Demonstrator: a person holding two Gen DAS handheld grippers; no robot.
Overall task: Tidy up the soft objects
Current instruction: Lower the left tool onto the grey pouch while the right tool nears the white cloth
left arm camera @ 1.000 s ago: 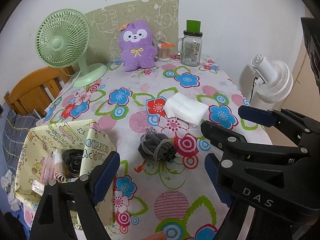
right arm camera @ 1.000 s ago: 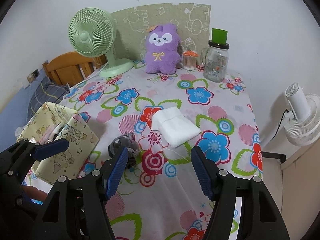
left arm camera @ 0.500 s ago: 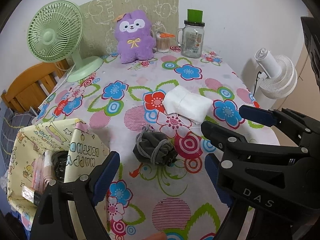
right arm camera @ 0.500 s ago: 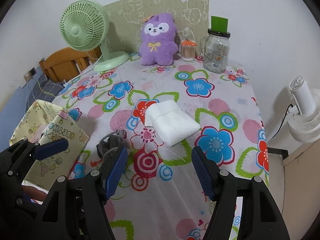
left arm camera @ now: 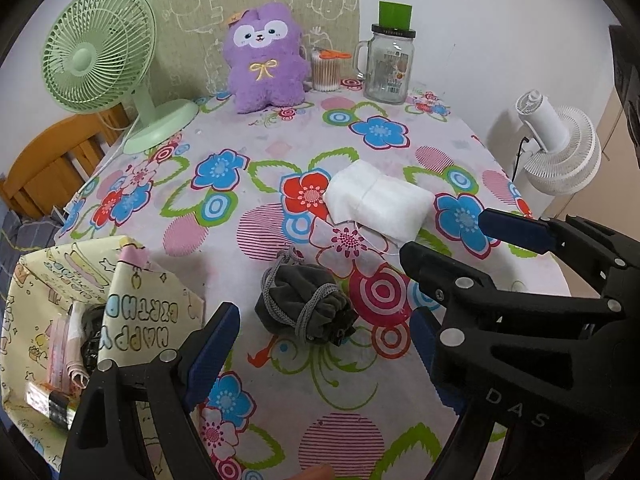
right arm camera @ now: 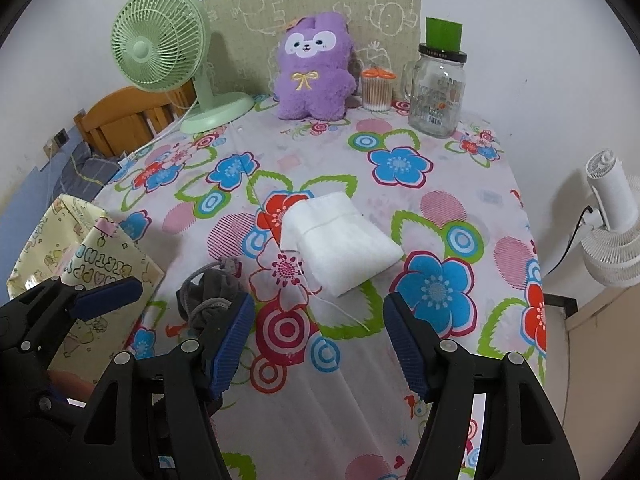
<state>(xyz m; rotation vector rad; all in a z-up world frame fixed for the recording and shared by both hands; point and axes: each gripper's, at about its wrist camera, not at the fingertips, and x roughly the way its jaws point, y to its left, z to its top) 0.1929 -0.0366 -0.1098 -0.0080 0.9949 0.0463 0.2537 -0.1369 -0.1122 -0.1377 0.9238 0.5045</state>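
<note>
A dark grey drawstring pouch [left arm camera: 306, 308] lies on the flowered tablecloth, just ahead of my open, empty left gripper [left arm camera: 320, 350]. It also shows in the right wrist view [right arm camera: 210, 294], partly behind my right gripper's left finger. A white folded cloth bag [left arm camera: 380, 202] lies further out; in the right wrist view the bag [right arm camera: 342, 246] is ahead of my open, empty right gripper [right arm camera: 318, 344]. A purple plush toy [left arm camera: 266, 66] stands upright at the table's back. A yellow paper gift bag [left arm camera: 132, 316] stands open at the near left, with several items inside.
A green desk fan [left arm camera: 100, 64] stands at the back left. A cotton-swab jar [left arm camera: 326, 70] and a glass mug jar [left arm camera: 388, 72] with a green lid stand at the back right. A white floor fan [left arm camera: 560, 148] is beyond the table's right edge. A wooden chair [left arm camera: 48, 160] is left.
Both grippers have moved forward and lower over the table; the pouch and white bag now look closer. Both stay open. Nothing on the table has moved.
</note>
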